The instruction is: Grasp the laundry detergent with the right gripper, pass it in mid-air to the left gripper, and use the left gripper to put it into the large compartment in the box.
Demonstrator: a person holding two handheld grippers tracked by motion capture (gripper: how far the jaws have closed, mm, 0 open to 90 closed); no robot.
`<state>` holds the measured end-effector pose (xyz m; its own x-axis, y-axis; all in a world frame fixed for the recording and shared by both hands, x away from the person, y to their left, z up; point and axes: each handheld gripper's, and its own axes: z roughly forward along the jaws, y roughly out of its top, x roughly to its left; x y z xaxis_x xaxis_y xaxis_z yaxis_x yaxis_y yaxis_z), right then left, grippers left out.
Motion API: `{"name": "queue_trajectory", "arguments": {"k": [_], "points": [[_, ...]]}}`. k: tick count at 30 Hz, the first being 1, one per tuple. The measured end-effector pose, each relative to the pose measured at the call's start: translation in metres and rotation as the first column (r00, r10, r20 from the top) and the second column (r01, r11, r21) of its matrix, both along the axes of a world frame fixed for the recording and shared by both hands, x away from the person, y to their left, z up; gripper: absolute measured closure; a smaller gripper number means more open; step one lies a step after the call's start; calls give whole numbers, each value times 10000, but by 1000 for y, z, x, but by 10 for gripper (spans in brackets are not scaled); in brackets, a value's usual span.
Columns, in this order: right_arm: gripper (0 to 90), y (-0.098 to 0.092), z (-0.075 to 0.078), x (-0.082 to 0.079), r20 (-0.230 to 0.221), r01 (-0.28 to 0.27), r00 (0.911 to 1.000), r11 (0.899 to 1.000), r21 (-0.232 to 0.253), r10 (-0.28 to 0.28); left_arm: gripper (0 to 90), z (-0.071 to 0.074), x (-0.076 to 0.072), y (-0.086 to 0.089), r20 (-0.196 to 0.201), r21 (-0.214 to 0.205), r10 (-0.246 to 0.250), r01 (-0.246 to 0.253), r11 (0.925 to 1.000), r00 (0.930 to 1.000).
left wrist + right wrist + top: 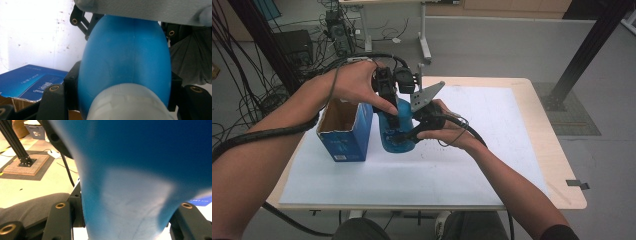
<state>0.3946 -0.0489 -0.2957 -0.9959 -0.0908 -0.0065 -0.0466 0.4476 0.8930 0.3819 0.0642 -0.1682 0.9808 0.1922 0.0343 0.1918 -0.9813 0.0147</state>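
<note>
High view, largest first: table (532,165) under a white sheet; open blue box (346,131) at 9 o'clock of centre; blue bottle (398,131) upright just beside it at 3 o'clock, near mid-table. Left gripper (388,102) down from 12 o'clock on the bottle's top, jaws narrowed and clamped on the body. Right gripper (404,134) in from 3 o'clock, likewise shut on the lower body.

Left gripper view: bottle (125,55) wedged between both jaws, pale cap end nearest the camera, box (32,82) at 8 o'clock.

Right gripper view: bottle (140,170) pressed between both jaws.

Likely smooth plastic, light, slightly yielding, slippery on the curve; best held at the widest belly or just under the cap.
</note>
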Motion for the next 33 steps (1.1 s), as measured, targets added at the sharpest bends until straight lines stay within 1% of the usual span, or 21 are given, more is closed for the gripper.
{"name": "queue_trajectory", "arguments": {"k": [2,9,10,12,16,19,26,33], "points": [[434,0,0,0,47,5,10000,10000,8,-5,371,0,0,0,4,-70,8,-8,10000,10000],[433,1,0,0,97,9,10000,10000,13,-9,372,0,-1,1,64,-66,-13,13,10000,10000],[433,1,0,1,181,21,9998,10000,2,-21,372,0,-1,1,55,-63,-4,5,10000,10000],[433,1,0,0,88,-1,10000,10000,36,1,372,0,-1,1,69,-51,-20,21,10000,10000],[433,1,0,0,104,9,9999,10000,24,-10,372,0,-1,0,44,-7,7,-7,10000,10000],[433,0,0,-1,29,1,10000,10000,34,-1,372,0,-1,-1,49,29,-20,20,10000,10000],[432,-1,-1,0,21,49,10000,10000,54,-49,371,0,-1,-2,136,35,-30,29,10000,9999],[430,-2,-2,0,21,46,10000,10000,50,-46,373,-1,-1,-4,109,78,-35,34,10000,9999]]}}
